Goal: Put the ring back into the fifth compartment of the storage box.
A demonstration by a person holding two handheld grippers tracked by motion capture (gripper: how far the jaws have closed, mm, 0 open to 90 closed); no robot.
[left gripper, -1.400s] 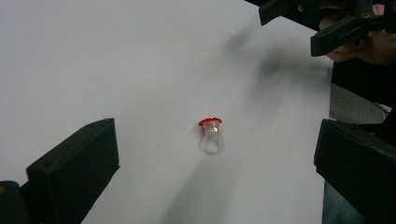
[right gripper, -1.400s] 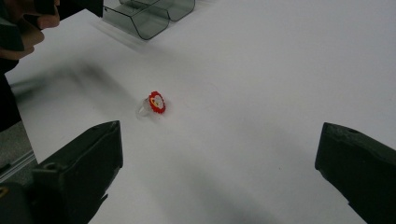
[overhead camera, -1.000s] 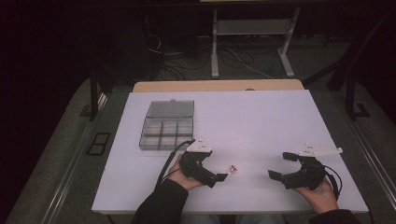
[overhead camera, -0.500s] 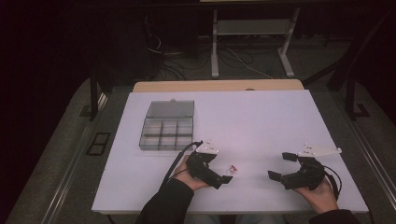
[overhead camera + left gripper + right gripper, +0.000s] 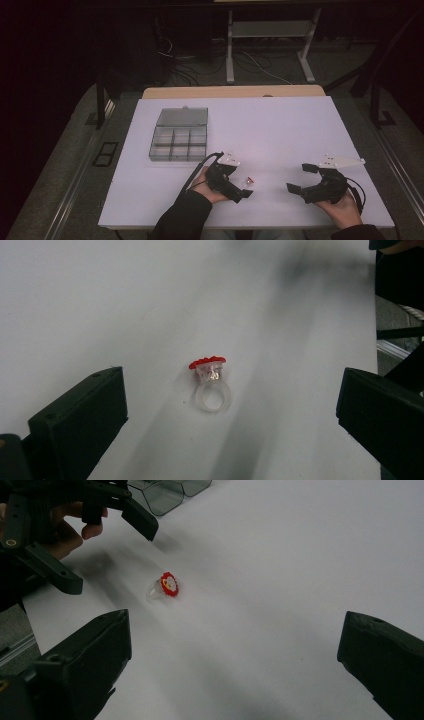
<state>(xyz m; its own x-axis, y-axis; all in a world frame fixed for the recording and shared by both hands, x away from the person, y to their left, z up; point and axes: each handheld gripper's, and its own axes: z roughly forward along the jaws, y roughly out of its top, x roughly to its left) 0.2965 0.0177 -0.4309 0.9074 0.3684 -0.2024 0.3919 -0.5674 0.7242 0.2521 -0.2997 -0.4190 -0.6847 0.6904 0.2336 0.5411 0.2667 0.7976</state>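
White desk (image 5: 280, 130) carries one red-topped clear plastic ring (image 5: 211, 384), lying untouched between the left gripper's (image 5: 245, 189) wide-open fingers (image 5: 80, 415). Right gripper (image 5: 299, 178), near the ring, gapes empty.

The desk (image 5: 280, 130) has a plain white top, with a tan wooden edge (image 5: 235, 92) showing along its far side. On the left part of the top sits a clear plastic compartment box (image 5: 179, 143), its lid (image 5: 182, 117) swung open and lying flat behind it; the tray is split into small square cells, and their contents cannot be made out. Beyond the desk, on the dark floor, stands a white metal frame (image 5: 267, 45) with two upright legs, and loose cables (image 5: 250, 64) trail around its base. A dark post (image 5: 101, 100) rises by the desk's left side, and grey floor panels (image 5: 55, 175) run along the left.
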